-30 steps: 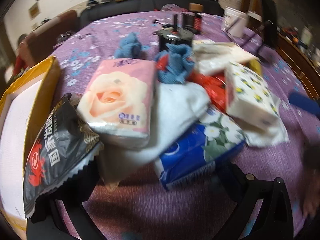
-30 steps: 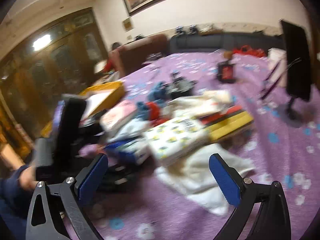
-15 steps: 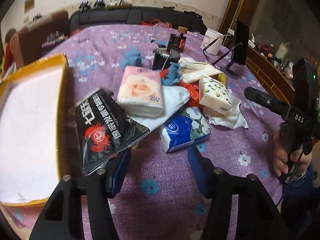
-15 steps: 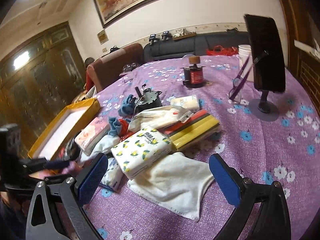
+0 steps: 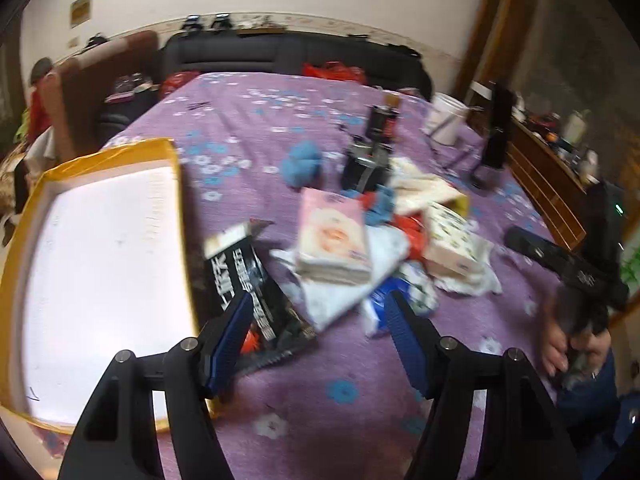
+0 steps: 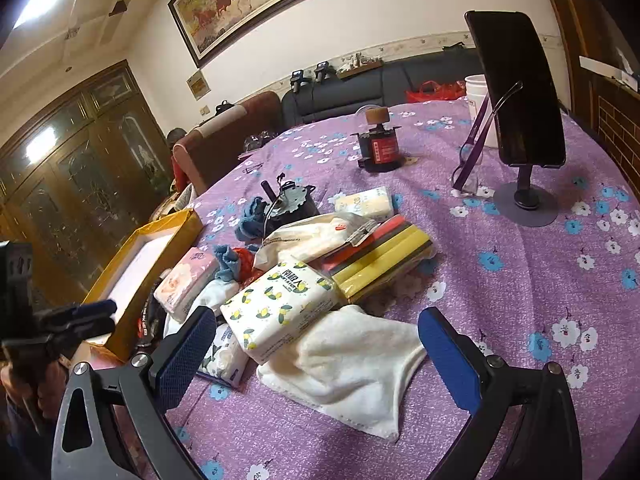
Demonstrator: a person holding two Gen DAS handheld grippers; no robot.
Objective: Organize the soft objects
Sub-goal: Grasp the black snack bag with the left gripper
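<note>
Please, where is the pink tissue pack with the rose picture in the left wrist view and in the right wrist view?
Left wrist view: pink tissue pack, centre, lying on a white towel.
Right wrist view: pink tissue pack, left of centre, beside the yellow box.
Shared landmark: the yellow box.

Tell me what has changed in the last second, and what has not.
The left claw, which had the black snack bag at its left finger, has pulled back from the pile and stands open; the bag now lies beside the yellow box. The right claw stays open above the white towel. The tissue packs have not moved.
</note>
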